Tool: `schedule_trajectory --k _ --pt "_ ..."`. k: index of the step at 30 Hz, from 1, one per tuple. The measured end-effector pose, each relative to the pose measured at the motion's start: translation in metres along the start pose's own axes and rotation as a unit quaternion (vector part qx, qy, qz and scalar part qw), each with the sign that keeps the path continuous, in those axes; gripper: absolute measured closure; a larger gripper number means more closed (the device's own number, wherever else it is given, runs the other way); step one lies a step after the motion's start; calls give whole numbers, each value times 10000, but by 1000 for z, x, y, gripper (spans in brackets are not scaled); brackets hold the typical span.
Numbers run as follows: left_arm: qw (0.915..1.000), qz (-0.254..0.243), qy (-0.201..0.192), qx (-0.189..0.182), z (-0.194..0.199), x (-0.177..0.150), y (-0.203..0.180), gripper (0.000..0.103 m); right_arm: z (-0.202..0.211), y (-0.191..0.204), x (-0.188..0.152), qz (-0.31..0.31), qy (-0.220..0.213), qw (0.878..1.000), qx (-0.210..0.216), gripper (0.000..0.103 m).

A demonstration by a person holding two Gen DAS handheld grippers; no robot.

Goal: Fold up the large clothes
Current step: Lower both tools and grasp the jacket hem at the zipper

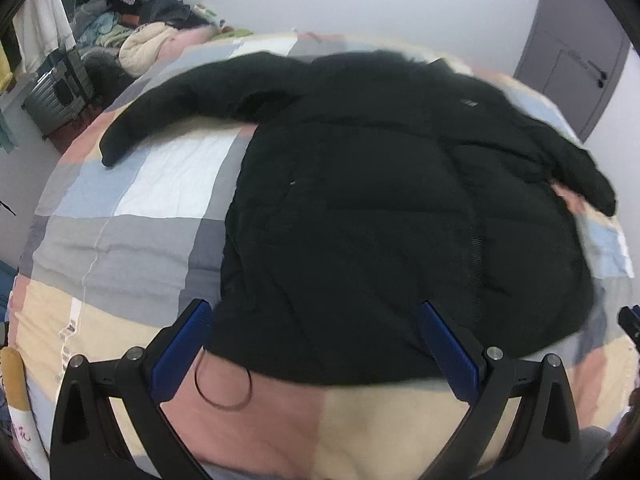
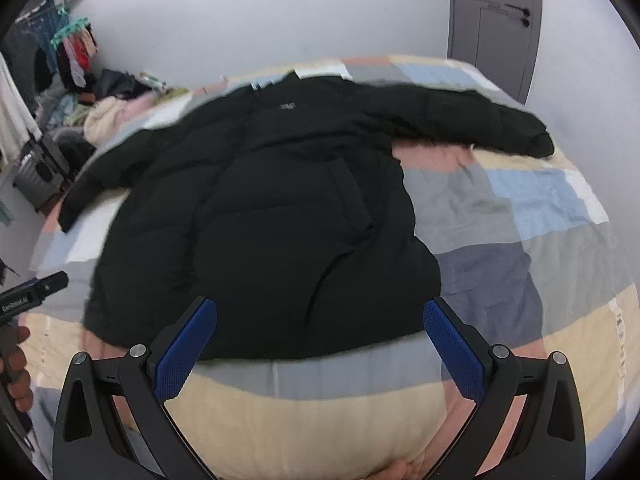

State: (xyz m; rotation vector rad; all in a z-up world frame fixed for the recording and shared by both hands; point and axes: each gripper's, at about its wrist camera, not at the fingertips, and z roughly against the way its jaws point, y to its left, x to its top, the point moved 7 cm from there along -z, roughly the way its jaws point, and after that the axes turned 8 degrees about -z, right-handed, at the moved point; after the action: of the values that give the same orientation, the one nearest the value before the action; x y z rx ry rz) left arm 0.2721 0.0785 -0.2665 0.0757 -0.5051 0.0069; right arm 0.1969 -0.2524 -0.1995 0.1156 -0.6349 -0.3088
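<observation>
While a checked quilt (image 1: 132,240) in blue, grey, cream, pink and white blocks is covering the bed, a large black padded jacket (image 1: 380,200) is lying spread flat across it, collar toward the far wall. Its left sleeve (image 1: 168,116) is stretching out over the white and blue squares, and its right sleeve (image 2: 480,120) is reaching toward the far right edge of the bed. A small pale logo (image 2: 287,106) is showing near the collar. The jacket's hem is resting on the near part of the quilt, where a thin dark loop (image 1: 222,384), perhaps a hair tie, is lying just beside it.

Behind the bed a plain white wall is rising, with a grey door (image 2: 496,12) to the right. At the far left, clothes are hanging on a rack (image 2: 72,48), a heap of garments (image 1: 152,40) is piling up by the wall, and a dark suitcase (image 1: 60,96) is standing on the floor.

The left claw (image 1: 316,332) is hovering with its blue-padded fingers spread wide above the hem's left part, gripping nothing. The right claw (image 2: 320,332) is likewise gaping wide over the hem's right part, holding nothing; whether either is touching the fabric I cannot tell. In the right wrist view the left claw is showing at the left edge, held by a hand (image 2: 14,364).
</observation>
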Motion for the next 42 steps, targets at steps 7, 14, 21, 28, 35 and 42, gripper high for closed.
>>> schedule_trajectory --k 7,14,21,28,35,42 --pt "9992 198 267 210 -63 5 44 1 -64 -36 12 -299 522 9982 21 0" --pt "9966 527 622 -86 -113 -6 68 1 -105 -55 16 -610 912 9938 187 0" --pt "9845 1131 895 -1002 -154 -20 67 0 -131 -62 9 -1020 1170 9855 685 7" --pt "9774 1119 931 -1534 -149 -26 60 32 -121 -36 3 -473 1330 9850 997 65" --pt "9780 1059 698 -1657 -101 -12 54 91 -81 -25 15 -37 1026 9908 879 95" --pt "9814 947 252 -1648 -31 -11 59 100 -23 -15 23 227 513 9947 867 98"
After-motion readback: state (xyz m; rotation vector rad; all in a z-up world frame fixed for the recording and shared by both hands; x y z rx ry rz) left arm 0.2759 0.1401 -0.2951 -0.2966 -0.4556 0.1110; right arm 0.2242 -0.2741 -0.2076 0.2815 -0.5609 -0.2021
